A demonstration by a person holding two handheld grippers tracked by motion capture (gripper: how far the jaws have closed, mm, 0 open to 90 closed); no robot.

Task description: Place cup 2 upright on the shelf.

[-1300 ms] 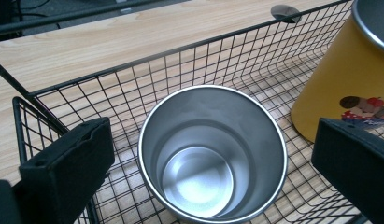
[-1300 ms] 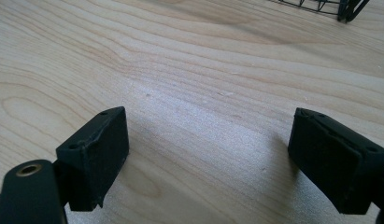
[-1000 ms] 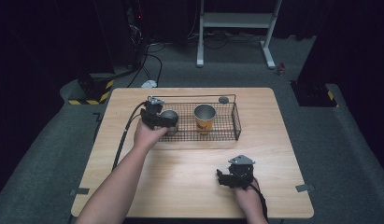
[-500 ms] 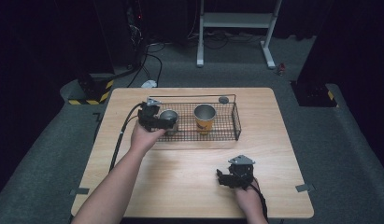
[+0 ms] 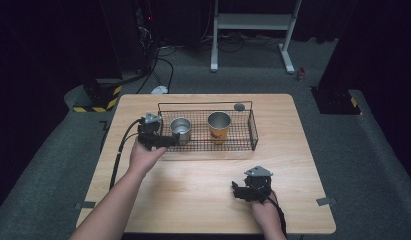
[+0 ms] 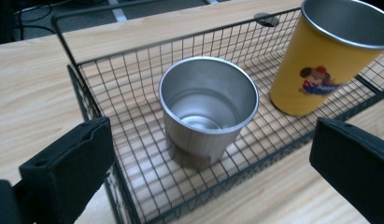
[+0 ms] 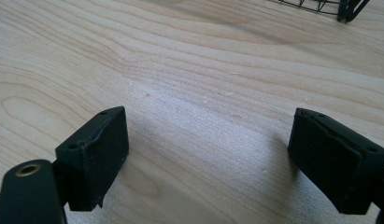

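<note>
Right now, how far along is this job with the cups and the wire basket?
Both cups stand upright in the wire basket: the silver cup and the yellow cup. So that part looks done. The left gripper sits open at the basket's edge, holding nothing. The right gripper rests open on the table. Little seems left.

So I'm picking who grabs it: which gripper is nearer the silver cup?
Left. The left gripper is just outside the basket beside the silver cup; the right gripper is far off.

Both hand-held grippers (image 5: 165, 141) (image 5: 237, 190) apparently agape.
</note>
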